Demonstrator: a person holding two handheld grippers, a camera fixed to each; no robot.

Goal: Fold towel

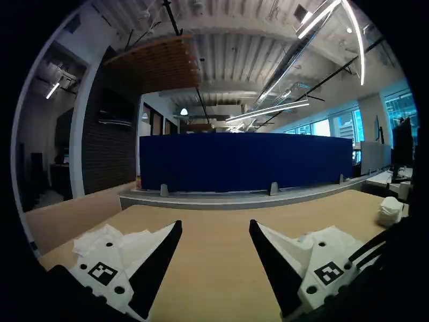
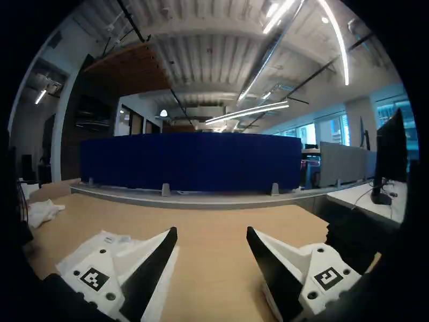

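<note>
We see the left gripper (image 1: 214,222) released, jaws spread wide, nothing between them, just bare wood. It sits low over the table (image 1: 214,279), aimed at a blue partition (image 1: 241,161) along the far edge.

The right gripper (image 2: 211,229) is the same: released, jaws apart, gripping nothing, low over the table (image 2: 214,268) and facing the partition (image 2: 193,161).

The towel (image 1: 390,210) is a white crumpled lump on the table. In the left gripper view it lies far right near the table's edge, well apart from the fingers. In the right gripper view the towel (image 2: 43,212) lies far left, also clear of the fingers, so we place it between the two grippers, touched by neither.

There is pale material around the finger bases in both views; we cannot tell if it is cloth or gripper body.

A dark monitor (image 2: 391,155) stands on a side desk (image 2: 364,201) to the right in the right gripper view. Strip lights (image 1: 268,110) run along the ceiling.
</note>
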